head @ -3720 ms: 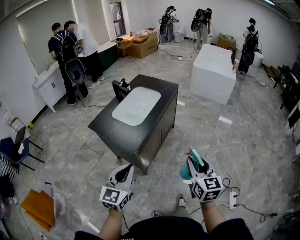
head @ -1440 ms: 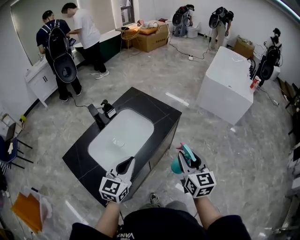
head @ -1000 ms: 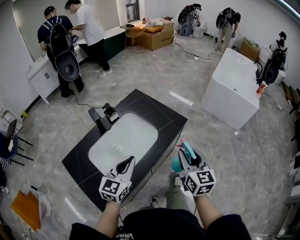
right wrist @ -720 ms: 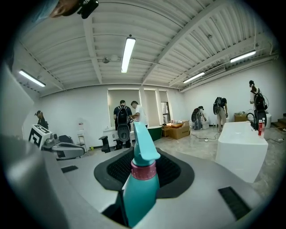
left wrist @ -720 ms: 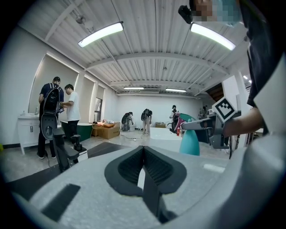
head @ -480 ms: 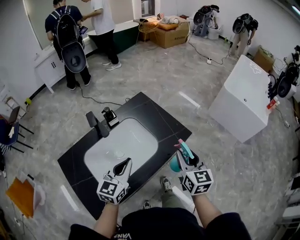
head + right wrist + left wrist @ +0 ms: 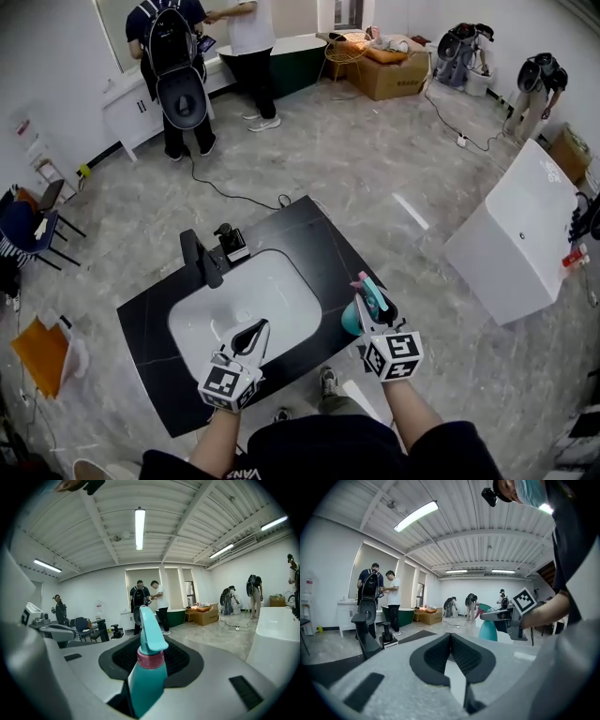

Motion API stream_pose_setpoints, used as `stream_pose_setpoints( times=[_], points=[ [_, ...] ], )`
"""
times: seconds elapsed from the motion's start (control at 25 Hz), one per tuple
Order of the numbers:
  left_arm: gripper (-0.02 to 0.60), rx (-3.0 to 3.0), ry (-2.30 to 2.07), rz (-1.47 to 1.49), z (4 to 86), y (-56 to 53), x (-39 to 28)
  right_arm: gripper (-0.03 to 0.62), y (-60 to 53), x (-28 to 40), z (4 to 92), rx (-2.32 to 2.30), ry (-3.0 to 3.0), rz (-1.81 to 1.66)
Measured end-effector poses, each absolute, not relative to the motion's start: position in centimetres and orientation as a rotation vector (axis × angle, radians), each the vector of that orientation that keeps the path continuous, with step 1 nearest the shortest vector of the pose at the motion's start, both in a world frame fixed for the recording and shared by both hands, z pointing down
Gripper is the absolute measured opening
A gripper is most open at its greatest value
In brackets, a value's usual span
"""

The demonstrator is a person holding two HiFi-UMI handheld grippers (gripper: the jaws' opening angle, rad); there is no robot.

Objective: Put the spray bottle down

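Note:
A teal spray bottle (image 7: 354, 317) with a pink collar stands upright between the jaws of my right gripper (image 7: 371, 300), which is shut on its body. It hangs over the right front edge of a black counter (image 7: 309, 234) with a white basin (image 7: 246, 305). In the right gripper view the bottle (image 7: 146, 672) fills the space between the pads. My left gripper (image 7: 247, 336) hovers over the basin's front rim with its tips together and nothing held. In the left gripper view the left gripper (image 7: 450, 635) has the bottle (image 7: 489, 629) to its right.
A black faucet (image 7: 197, 258) and a soap dispenser (image 7: 229, 241) stand at the counter's back. A white bathtub (image 7: 525, 234) sits to the right. Two people (image 7: 216, 56) stand at a far vanity. A cable (image 7: 234, 192) lies on the floor.
Both grippers have come forward from in front of the counter to over its near edge. The right gripper still holds the bottle and the left stays shut.

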State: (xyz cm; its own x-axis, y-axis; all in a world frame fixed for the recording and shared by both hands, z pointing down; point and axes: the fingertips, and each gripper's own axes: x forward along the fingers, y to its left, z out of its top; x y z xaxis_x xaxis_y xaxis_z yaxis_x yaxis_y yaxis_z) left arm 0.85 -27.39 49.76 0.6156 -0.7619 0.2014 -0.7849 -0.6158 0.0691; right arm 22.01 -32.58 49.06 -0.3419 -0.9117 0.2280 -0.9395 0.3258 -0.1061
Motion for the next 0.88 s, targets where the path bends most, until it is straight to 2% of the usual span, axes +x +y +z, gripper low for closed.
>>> stream_pose_setpoints(
  times=[0.88],
  points=[
    [0.011,2.500,-1.552,0.214,52.9,-29.7,1.8,0.144,-48.0,19.2,52.4,1.496,-2.635,0.203]
  ],
)
